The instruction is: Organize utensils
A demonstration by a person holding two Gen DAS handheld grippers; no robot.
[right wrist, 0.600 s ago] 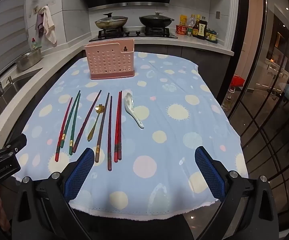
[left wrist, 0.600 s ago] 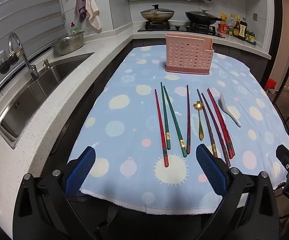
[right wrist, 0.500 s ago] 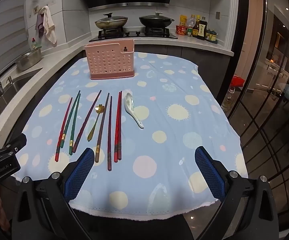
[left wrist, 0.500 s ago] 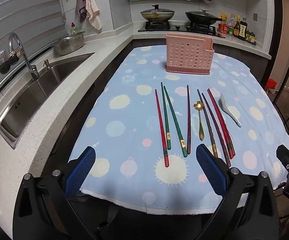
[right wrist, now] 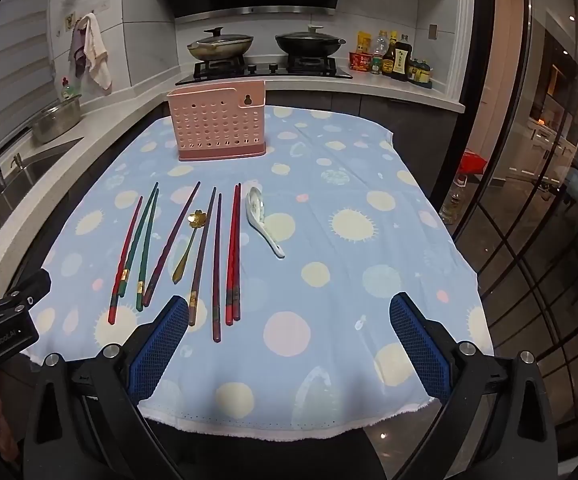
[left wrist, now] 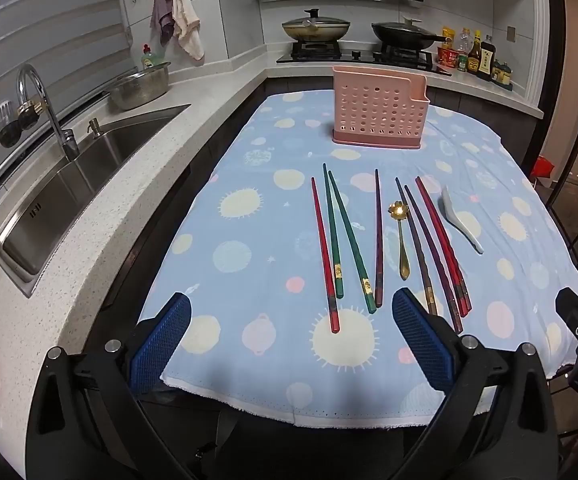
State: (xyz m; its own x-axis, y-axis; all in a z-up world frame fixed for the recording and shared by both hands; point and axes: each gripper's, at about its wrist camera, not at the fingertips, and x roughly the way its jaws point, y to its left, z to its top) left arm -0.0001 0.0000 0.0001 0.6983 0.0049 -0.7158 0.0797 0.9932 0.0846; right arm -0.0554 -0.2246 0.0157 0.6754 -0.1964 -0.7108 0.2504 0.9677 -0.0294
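Both grippers wait, fingers spread and empty, at the near table edge.
Chopsticks (left wrist: 377, 240) and two spoons (right wrist: 263, 220) lie on the cloth (right wrist: 329, 280); the pink holder (left wrist: 379, 110) stands at 12 o'clock beyond the left gripper (left wrist: 289, 344) and right gripper (right wrist: 289, 344).

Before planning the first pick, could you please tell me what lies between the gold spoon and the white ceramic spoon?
Four chopsticks: two dark purple chopsticks, then a red pair beside the white ceramic spoon. The right wrist view shows this most clearly, right of the gold spoon.
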